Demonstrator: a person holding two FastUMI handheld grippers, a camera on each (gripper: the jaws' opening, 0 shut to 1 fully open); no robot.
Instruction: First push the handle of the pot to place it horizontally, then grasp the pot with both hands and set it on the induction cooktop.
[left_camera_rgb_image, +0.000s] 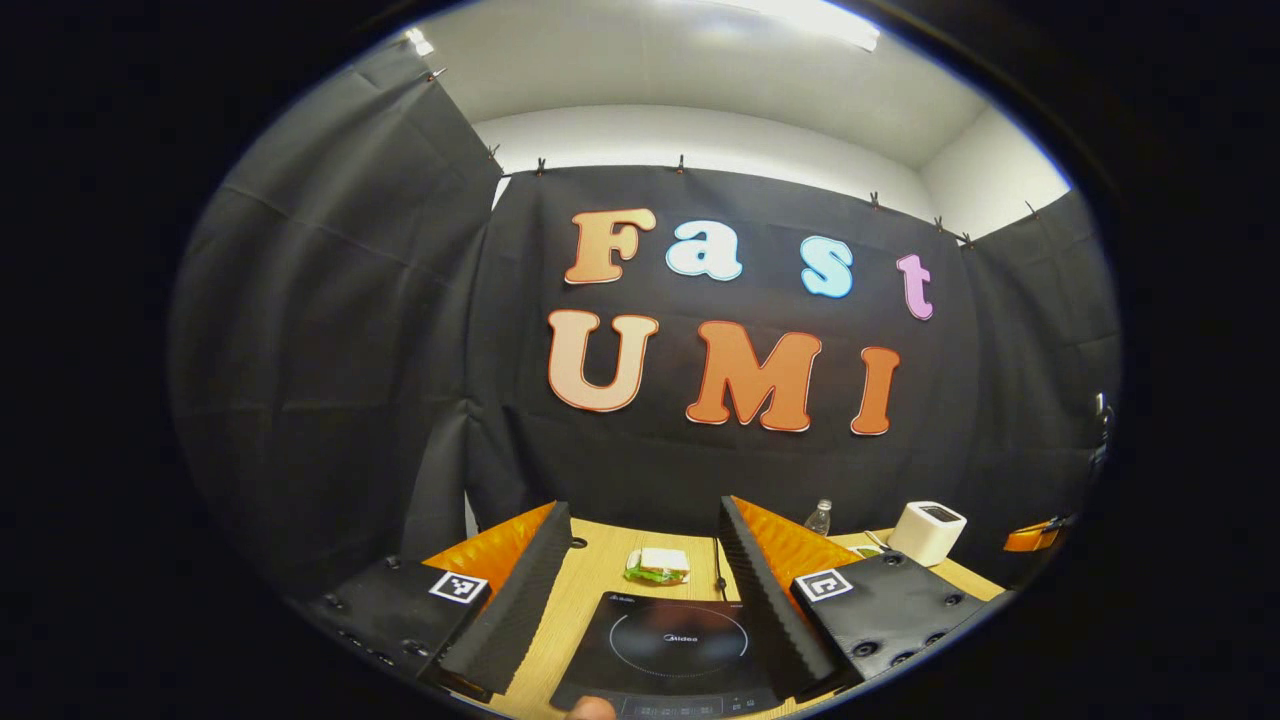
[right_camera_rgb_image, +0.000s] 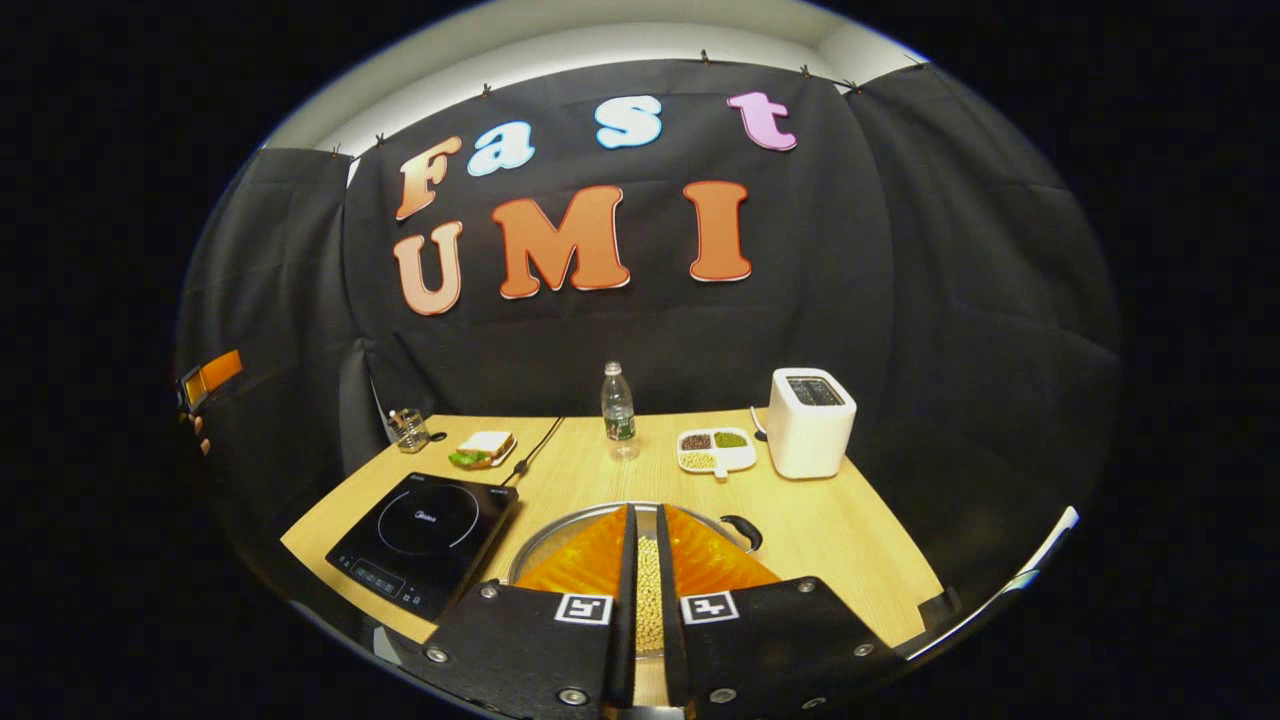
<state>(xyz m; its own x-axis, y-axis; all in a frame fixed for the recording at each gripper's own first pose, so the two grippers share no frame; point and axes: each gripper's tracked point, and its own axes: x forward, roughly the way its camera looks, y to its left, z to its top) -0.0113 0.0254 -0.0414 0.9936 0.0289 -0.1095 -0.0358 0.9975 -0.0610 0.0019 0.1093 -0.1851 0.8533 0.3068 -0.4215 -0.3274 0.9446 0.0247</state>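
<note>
Now both grippers hover at the near edge of the wooden table (right_camera_rgb_image: 820, 530), the pot not yet on the cooktop.

Nearest in the right gripper view, the right gripper (right_camera_rgb_image: 640, 560) hangs over the round metal pot holding pale beans (right_camera_rgb_image: 650, 590), its jaws drawn almost together with just a slim gap and nothing gripped between them; the pot's black handle (right_camera_rgb_image: 742, 530) juts out to the right of the rim. Left of the pot lies the flat black induction cooktop (right_camera_rgb_image: 425, 540). In the left gripper view, the left gripper (left_camera_rgb_image: 640, 580) stands wide open and empty above that cooktop. Farther back sit a sandwich (right_camera_rgb_image: 483, 449), a clear plastic bottle (right_camera_rgb_image: 618, 410), a white divided dish of grains (right_camera_rgb_image: 716, 450) and a white toaster (right_camera_rgb_image: 810, 422).
</note>
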